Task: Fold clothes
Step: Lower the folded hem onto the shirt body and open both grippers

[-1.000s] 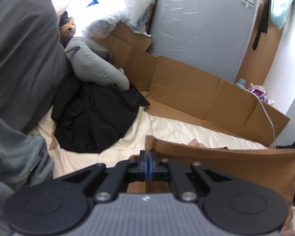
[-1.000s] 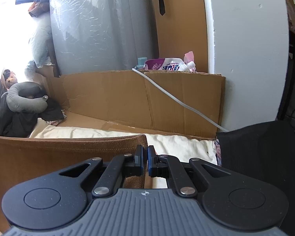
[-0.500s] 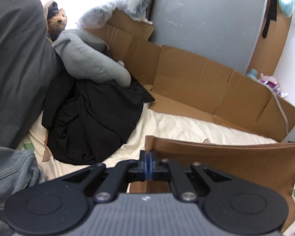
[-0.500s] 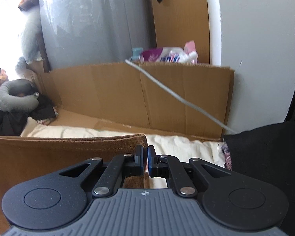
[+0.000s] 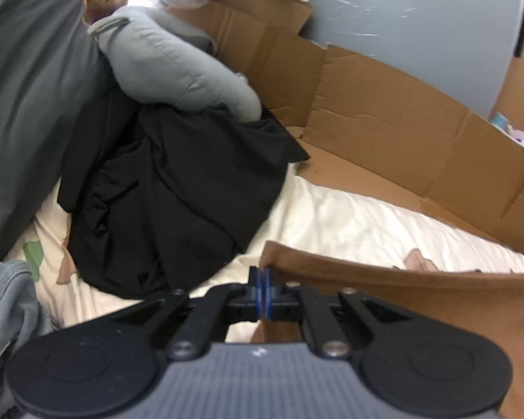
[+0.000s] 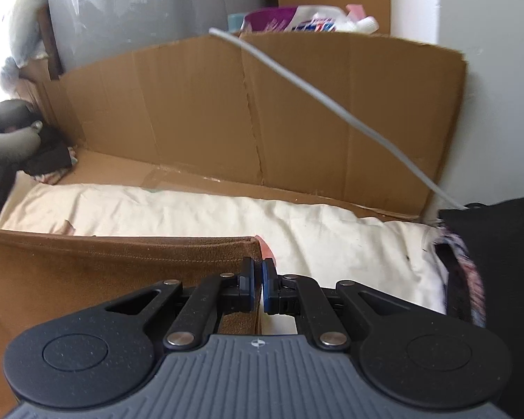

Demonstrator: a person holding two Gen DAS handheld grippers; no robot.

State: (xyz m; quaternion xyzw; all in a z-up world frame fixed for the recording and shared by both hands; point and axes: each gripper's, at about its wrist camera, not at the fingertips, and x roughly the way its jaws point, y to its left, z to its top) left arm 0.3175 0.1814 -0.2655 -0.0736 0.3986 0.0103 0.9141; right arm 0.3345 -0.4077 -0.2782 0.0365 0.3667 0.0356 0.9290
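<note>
A brown garment (image 5: 419, 300) is stretched between my two grippers above a cream bed sheet (image 5: 349, 220). In the left wrist view my left gripper (image 5: 264, 276) is shut on the garment's left top corner, and the cloth runs off to the right. In the right wrist view my right gripper (image 6: 258, 276) is shut on the right top corner of the same brown garment (image 6: 104, 272), whose stitched hem runs off to the left. The lower part of the garment hangs behind the gripper bodies and is hidden.
A black clothes heap (image 5: 178, 202) and a grey cushion (image 5: 171, 66) lie at the bed's left end. Cardboard walls (image 6: 227, 111) line the far side, with a grey cable (image 6: 332, 104) draped over them. A black item (image 6: 499, 244) sits at the right edge.
Both grippers have dropped lower and tipped toward the bed, so the sheet and cardboard look closer. The brown garment stays gripped at both corners.
</note>
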